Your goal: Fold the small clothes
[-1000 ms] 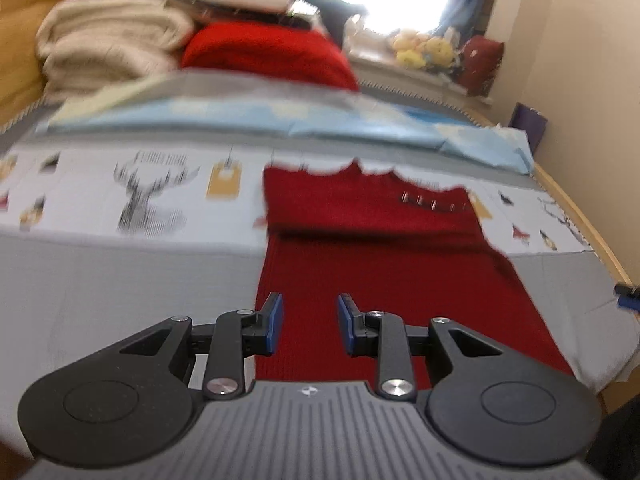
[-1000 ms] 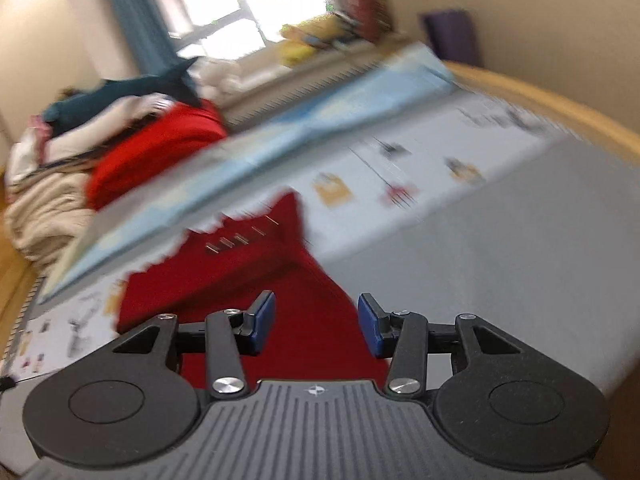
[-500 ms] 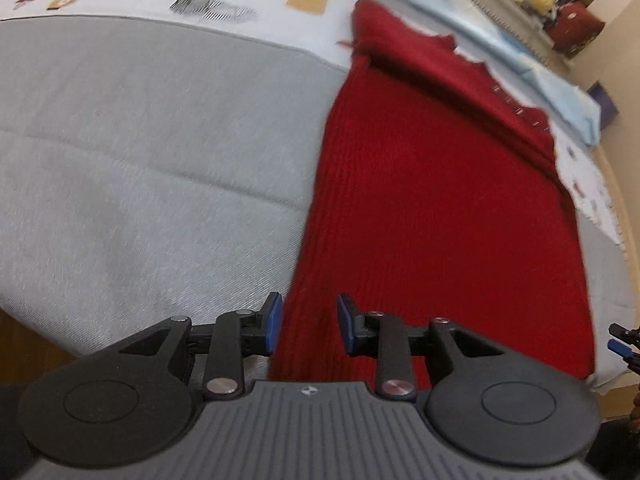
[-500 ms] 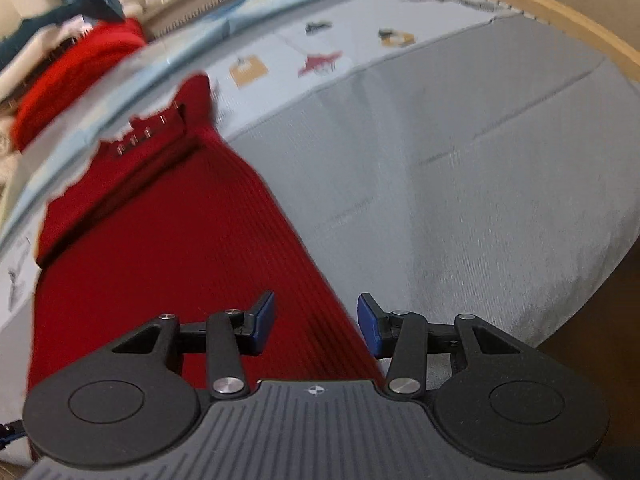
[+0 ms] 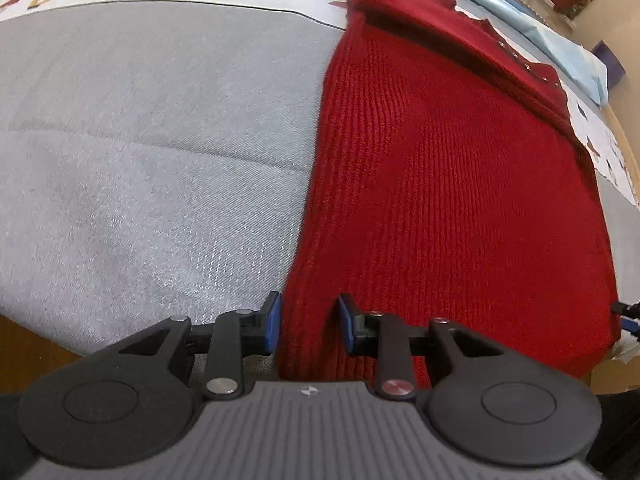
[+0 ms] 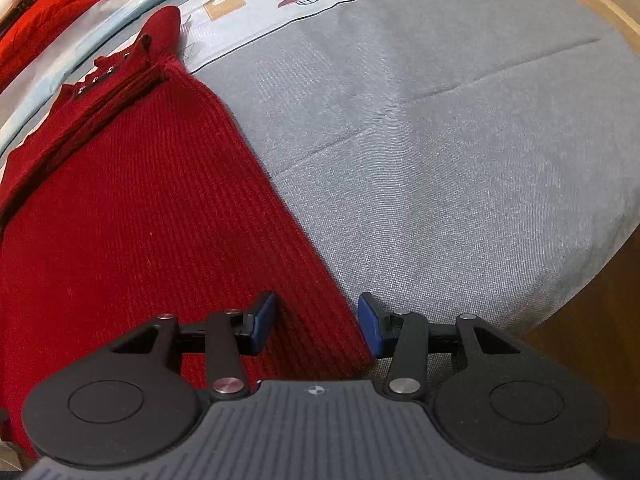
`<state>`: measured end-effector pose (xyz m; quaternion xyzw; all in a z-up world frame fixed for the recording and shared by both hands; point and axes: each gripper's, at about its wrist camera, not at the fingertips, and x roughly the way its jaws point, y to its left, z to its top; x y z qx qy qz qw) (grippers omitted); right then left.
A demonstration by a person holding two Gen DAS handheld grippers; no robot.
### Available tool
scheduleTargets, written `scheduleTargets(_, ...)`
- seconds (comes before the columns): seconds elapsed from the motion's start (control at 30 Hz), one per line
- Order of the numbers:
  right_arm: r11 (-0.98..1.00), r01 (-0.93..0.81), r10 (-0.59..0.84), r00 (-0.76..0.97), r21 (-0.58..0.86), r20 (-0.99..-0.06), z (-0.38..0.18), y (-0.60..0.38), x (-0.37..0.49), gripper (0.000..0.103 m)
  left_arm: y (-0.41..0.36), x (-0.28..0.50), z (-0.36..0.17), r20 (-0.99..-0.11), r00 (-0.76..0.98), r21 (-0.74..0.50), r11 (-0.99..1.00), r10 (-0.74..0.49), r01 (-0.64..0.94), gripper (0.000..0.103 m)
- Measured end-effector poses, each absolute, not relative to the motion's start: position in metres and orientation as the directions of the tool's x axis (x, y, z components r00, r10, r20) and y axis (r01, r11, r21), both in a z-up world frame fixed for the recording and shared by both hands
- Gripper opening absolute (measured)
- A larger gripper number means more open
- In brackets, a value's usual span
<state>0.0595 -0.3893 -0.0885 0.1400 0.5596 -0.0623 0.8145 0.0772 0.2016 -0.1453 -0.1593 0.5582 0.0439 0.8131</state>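
Red knit garment point(image 5: 440, 184) on grey bedcover point(image 5: 160, 140)

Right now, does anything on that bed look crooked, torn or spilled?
Nothing stands out. The red knit garment lies flat and smooth on the grey bedcover, with its far end folded over. No tear or spill shows. Both grippers are open at its near corners.

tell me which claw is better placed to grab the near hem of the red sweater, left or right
Neither clearly. The left claw straddles the left edge of the red sweater at its near hem, jaws open. The right claw straddles the right edge, also open. Both look equally ready, so a two-handed pinch seems likely.
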Motion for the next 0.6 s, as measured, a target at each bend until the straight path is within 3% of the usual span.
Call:
scheduleTargets(0.1, 0.959, 0.237, 0.056, 0.367, 0.152, -0.929, -0.088, -0.388, 0.059, 0.041, 0.195, 0.077, -0.143, -0.917, 0.384, -0.207, 0.951, -0.107, -0.228, 0.015)
scheduleTargets(0.2, 0.955, 0.238, 0.079, 0.375, 0.178, -0.924, -0.086, -0.390, 0.060, 0.030, 0.188, 0.076, -0.139, -0.915, 0.396, -0.178, 0.959, -0.079, -0.219, 0.014)
scheduleTargets(0.53, 0.972, 0.188, 0.067, 0.349, 0.140, -0.935, -0.088, -0.382, 0.059, 0.032, 0.186, 0.073, -0.141, -0.920, 0.384, -0.176, 0.961, -0.084, -0.212, 0.016)
scheduleTargets(0.6, 0.973, 0.185, 0.068, 0.353, 0.141, -0.933, -0.087, -0.381, 0.059, 0.024, 0.186, 0.072, -0.139, -0.916, 0.392, -0.170, 0.964, -0.078, -0.205, 0.012)
